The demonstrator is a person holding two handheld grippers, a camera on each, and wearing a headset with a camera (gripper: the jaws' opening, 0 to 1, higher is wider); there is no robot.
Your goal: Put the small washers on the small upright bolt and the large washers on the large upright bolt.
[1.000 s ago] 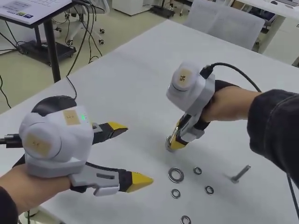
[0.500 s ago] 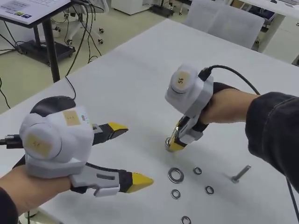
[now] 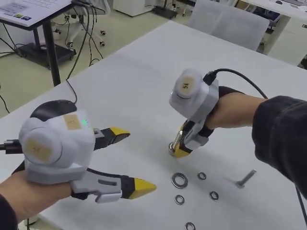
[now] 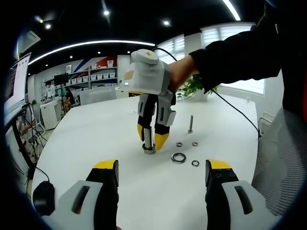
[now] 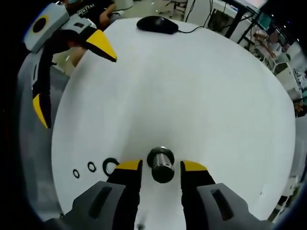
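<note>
Steel-grey, the large bolt [image 4: 148, 143] is pinched upright on the surface [image 3: 144, 72] by the right claw [image 5: 160, 165], steadied for the washers [image 3: 180, 180] scattered at its 5 o'clock. The left claw [image 3: 132, 158] is spread wide, empty.

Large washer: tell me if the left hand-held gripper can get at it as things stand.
Probably yes. The left hand-held gripper is open, with bare table between it and the large washer. The right hand-held gripper straddles the bolt beside the washer, not over it.

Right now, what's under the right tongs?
The large bolt stands upright on the table between the right tongs. In the head view they cover most of its shaft; grip unclear.
</note>
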